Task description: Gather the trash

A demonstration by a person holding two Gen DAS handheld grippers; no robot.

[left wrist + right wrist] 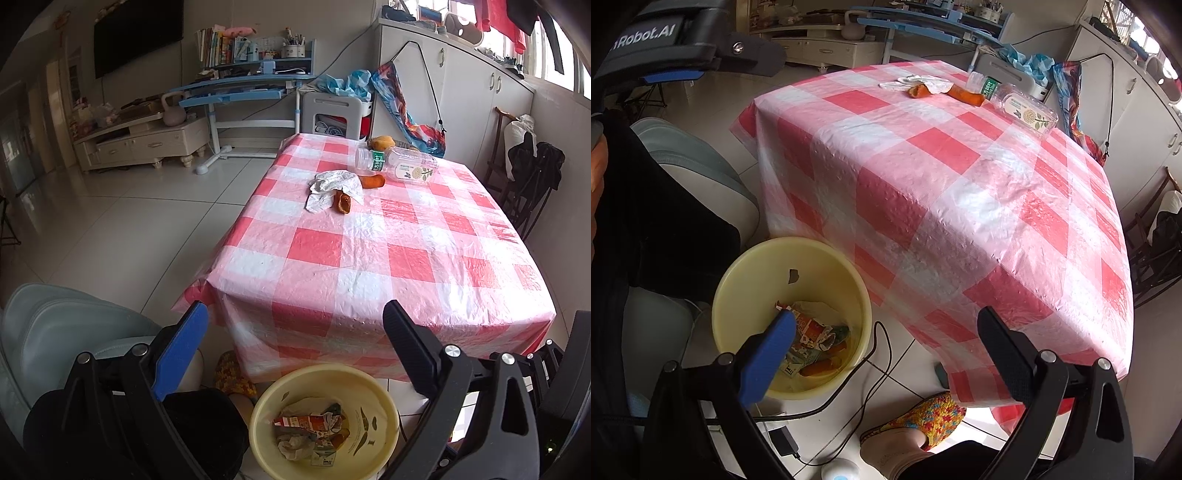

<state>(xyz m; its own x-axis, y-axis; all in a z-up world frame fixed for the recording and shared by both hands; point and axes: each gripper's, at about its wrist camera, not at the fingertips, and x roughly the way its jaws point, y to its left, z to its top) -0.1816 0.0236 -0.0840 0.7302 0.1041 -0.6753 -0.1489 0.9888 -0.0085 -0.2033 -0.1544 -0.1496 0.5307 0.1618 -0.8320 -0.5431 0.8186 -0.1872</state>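
Note:
A yellow bin stands on the floor before the table, holding a crushed carton and scraps; it also shows in the right wrist view. On the far part of the red-checked table lie a crumpled white tissue, orange peel pieces, two clear plastic bottles and a yellow-brown fruit. The tissue, peels and bottles show in the right wrist view too. My left gripper is open and empty above the bin. My right gripper is open and empty beside the bin.
A grey-green chair stands left of the bin. A cable and adapter lie on the floor by a foot in a knitted slipper. Dark chairs stand right of the table. White cabinets and a blue desk are behind.

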